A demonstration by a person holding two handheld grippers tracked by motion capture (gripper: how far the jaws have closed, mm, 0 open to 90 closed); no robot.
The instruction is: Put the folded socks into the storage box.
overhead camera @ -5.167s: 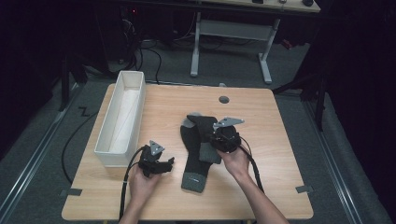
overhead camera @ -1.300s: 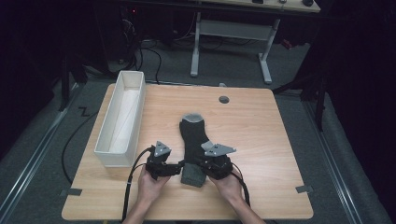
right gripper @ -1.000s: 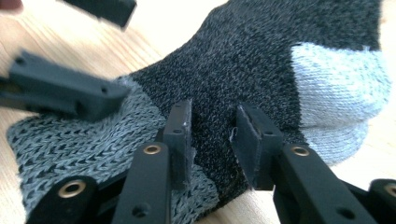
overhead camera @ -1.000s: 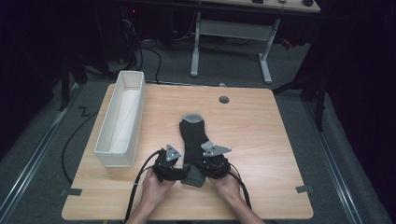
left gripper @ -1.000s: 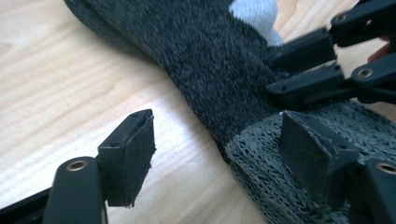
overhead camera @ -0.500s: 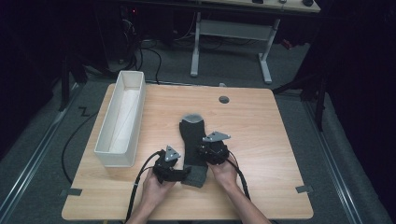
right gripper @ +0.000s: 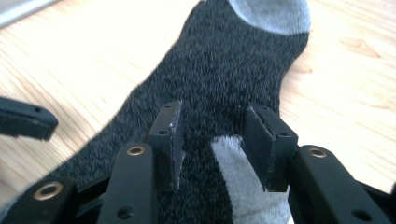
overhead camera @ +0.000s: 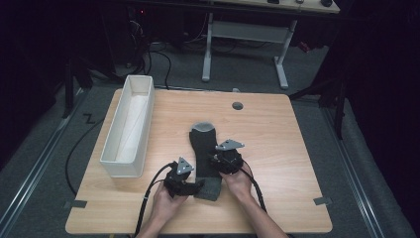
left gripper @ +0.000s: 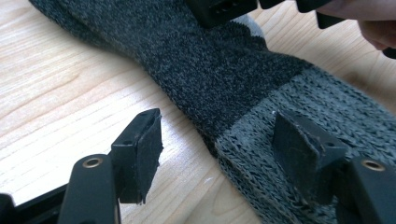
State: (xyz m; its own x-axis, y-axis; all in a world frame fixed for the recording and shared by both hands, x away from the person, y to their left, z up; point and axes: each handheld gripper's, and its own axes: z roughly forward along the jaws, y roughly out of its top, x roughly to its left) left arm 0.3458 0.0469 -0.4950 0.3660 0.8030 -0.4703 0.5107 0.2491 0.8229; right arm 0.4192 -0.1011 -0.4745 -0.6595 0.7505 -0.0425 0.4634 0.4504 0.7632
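High view, left to right: white bin (overhead camera: 130,130) at table (overhead camera: 297,148) edge; our left tool (overhead camera: 197,184) unclenched astride sock (overhead camera: 204,148) cuff – to pin it; right tool (overhead camera: 214,159), jaws just widening, hovers over heel – nothing gripped.

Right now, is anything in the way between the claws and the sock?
Nothing visible is. The left claw straddles the edge of the sock at its ribbed cuff, and the right claw hangs open right over the heel patch.
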